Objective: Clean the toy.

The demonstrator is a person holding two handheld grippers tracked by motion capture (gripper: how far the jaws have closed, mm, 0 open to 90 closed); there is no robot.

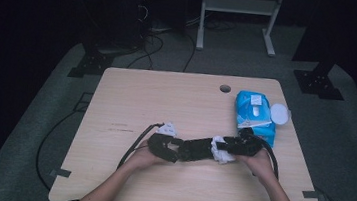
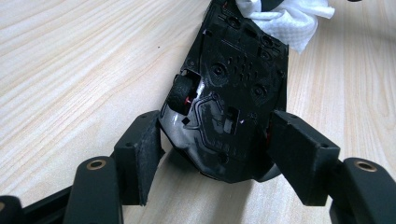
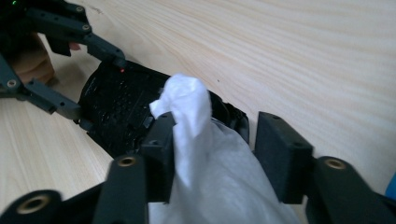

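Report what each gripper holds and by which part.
The left gripper clamps the black mouse shell by its two sides at the near end. A white wipe lies between the right gripper jaws, which are open, unpinched.

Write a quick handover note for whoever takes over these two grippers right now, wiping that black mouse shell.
Left gripper: shut on the black mouse shell, underside up on the table.
Right gripper: jaws open, white wipe lying loose between them, bunched against the shell's far end.
Blue wipes pack sits at the table's right side.
Done: shell pinned, wipe brought onto it.
Left: likely regrip the wipe and clean the rest of the shell.
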